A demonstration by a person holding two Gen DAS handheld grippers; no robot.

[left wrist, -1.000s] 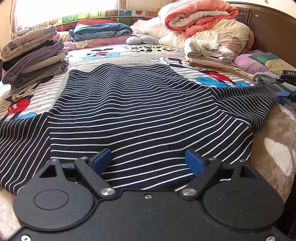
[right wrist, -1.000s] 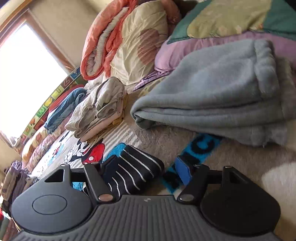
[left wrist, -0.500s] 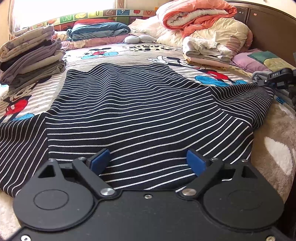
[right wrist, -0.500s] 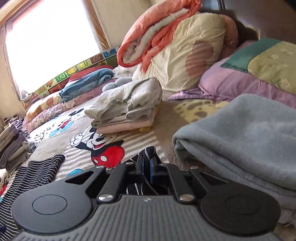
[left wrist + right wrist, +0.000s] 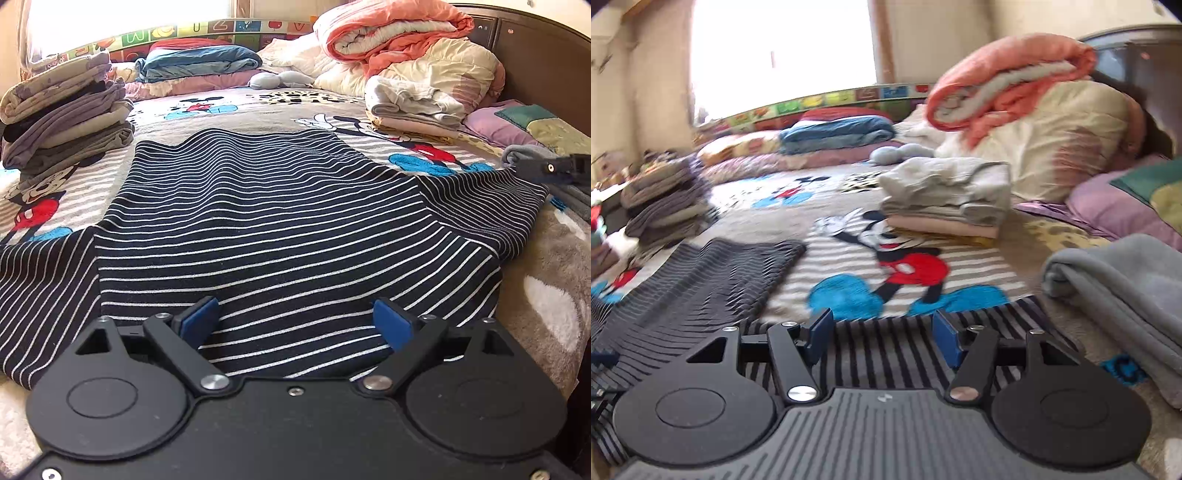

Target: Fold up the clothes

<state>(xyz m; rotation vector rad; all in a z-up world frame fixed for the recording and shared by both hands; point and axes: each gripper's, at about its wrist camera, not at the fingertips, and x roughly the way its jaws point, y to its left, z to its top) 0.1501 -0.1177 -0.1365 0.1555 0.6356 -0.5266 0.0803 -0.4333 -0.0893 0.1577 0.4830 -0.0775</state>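
A navy shirt with thin white stripes (image 5: pixel 280 206) lies spread flat on the cartoon-print bed cover (image 5: pixel 207 107). My left gripper (image 5: pixel 295 314) hovers open over the shirt's near edge, with cloth below its blue pads but none pinched. At the far right of the left wrist view my right gripper (image 5: pixel 557 168) sits by the end of the right sleeve. In the blurred right wrist view my right gripper (image 5: pixel 884 332) has its jaws opening. The striped sleeve (image 5: pixel 886 358) lies flat beneath them, and the pads do not press it. The shirt's body (image 5: pixel 701 280) stretches away to the left.
A stack of folded grey clothes (image 5: pixel 62 125) stands at the left. A folded white and beige pile (image 5: pixel 410 107) sits beyond the shirt. A grey fleece blanket (image 5: pixel 1119 288) borders the sleeve on the right. Quilts (image 5: pixel 388 33) and a dark headboard (image 5: pixel 546 66) fill the back right.
My right gripper, shut on the sleeve end half a second ago, has let go and its jaws stand apart. It has also rolled level and swung left. The left gripper has not moved.
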